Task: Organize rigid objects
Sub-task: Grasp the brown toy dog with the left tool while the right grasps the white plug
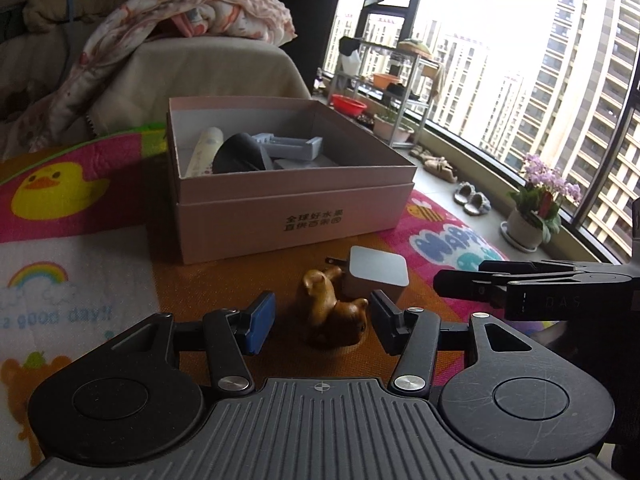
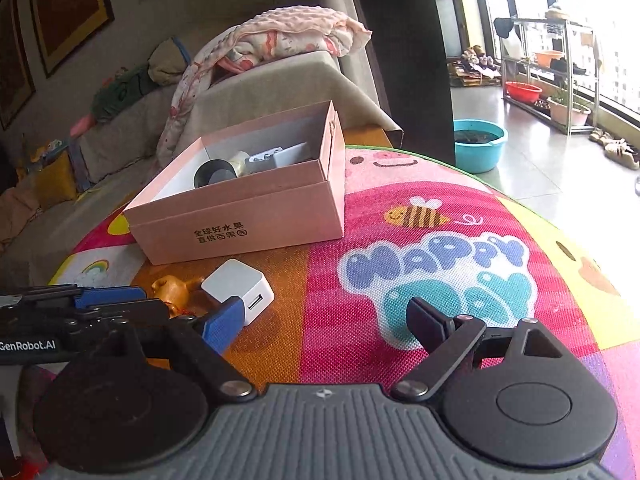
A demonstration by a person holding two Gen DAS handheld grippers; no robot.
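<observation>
Hovering low over the mat (image 1: 192, 280), the left gripper (image 1: 322, 322) is standing partly open with the wooden figurine (image 1: 334, 314) lying between its fingers, untouched as far as this angle shows. Just behind it the white charger (image 1: 374, 274) is resting, prongs pointing toward the pink box (image 1: 280, 216). The right wrist view is showing the charger's port face (image 2: 256, 303) (hidden from the left) while the right gripper (image 2: 324, 322) is gaping wide, holding nothing, above the mat's lettering.
</observation>
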